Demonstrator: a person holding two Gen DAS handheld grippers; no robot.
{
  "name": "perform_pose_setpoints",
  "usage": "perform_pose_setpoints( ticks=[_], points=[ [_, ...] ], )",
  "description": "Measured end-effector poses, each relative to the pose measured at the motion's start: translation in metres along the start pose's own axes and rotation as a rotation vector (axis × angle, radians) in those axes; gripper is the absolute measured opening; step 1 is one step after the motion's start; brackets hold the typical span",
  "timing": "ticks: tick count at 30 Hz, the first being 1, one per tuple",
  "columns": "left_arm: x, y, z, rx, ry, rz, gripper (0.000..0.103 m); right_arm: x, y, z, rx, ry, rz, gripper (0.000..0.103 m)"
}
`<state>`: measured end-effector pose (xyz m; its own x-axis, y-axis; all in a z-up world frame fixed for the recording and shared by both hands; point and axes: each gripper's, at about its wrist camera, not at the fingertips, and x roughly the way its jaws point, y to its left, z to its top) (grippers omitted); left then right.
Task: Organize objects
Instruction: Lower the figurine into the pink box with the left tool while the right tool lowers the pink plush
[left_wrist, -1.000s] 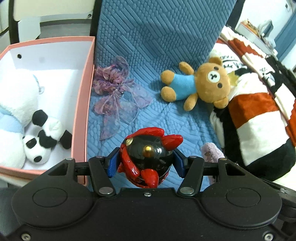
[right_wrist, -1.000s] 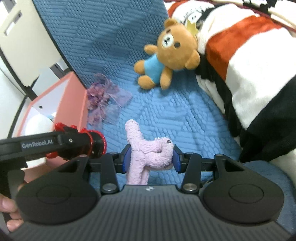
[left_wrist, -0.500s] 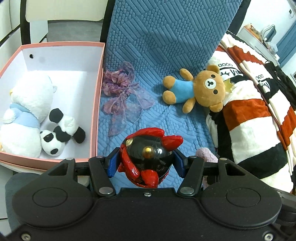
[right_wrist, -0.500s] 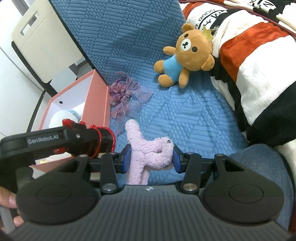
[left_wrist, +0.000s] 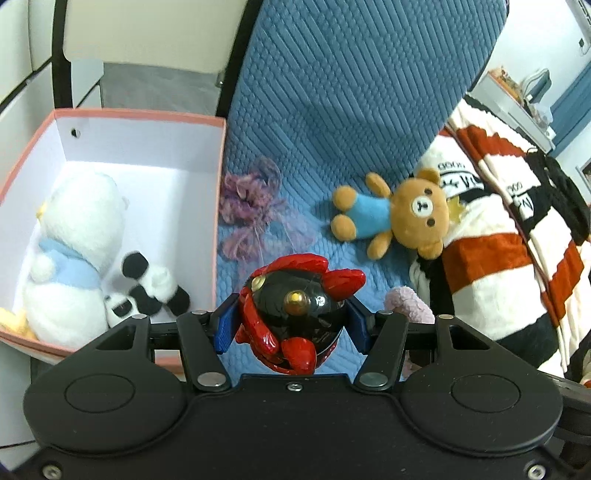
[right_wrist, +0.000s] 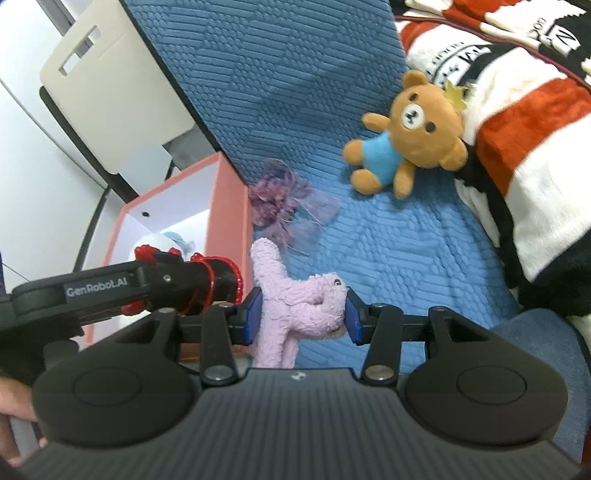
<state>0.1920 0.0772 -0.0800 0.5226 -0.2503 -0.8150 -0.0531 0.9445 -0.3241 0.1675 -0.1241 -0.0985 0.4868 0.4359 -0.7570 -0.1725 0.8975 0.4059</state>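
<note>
My left gripper (left_wrist: 291, 325) is shut on a glossy red and black toy (left_wrist: 293, 306), held above the blue quilted bed cover just right of the pink box (left_wrist: 218, 206). In the right wrist view my right gripper (right_wrist: 301, 314) is shut on a pink plush toy (right_wrist: 295, 306), with the left gripper (right_wrist: 147, 291) and its red toy beside it on the left. A brown bear in a blue shirt (left_wrist: 399, 214) (right_wrist: 410, 129) lies on the cover against a striped blanket. A purple gauze bow (left_wrist: 255, 206) (right_wrist: 284, 206) lies next to the box.
The pink box (right_wrist: 225, 206) holds a white plush with a blue scarf (left_wrist: 74, 251) and a small panda (left_wrist: 147, 291). A red, white and black striped blanket (left_wrist: 517, 236) fills the right side. White furniture (right_wrist: 103, 74) stands beyond the bed's left edge. A hand (right_wrist: 14, 406) shows at lower left.
Both grippers have risen with their toys still held. The bed, bear, bow and box now look farther away, and more of the box's inside shows in the left wrist view.
</note>
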Motion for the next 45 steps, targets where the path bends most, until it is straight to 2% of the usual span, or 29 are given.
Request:
perform_pose_setpoints(
  ticks=[6,15,23,35,45],
  points=[
    [-0.020,0.017,0.018,-0.013,-0.031,0.013,0.056,-0.006,0.031,0.018,-0.040,-0.039,0.020,0.048],
    [-0.060,0.055,0.047,-0.055,-0.119,0.035,0.056,-0.011,0.078,0.034,-0.095,-0.074,0.081,0.048],
    [-0.078,0.098,0.065,-0.085,-0.169,0.061,0.056,0.008,0.118,0.039,-0.132,-0.059,0.116,0.048],
    [-0.051,0.195,0.059,-0.166,-0.106,0.143,0.056,0.076,0.161,0.024,-0.171,0.054,0.100,0.048],
    [-0.017,0.262,0.038,-0.234,-0.017,0.206,0.056,0.147,0.178,-0.004,-0.236,0.183,0.027,0.048]
  ],
)
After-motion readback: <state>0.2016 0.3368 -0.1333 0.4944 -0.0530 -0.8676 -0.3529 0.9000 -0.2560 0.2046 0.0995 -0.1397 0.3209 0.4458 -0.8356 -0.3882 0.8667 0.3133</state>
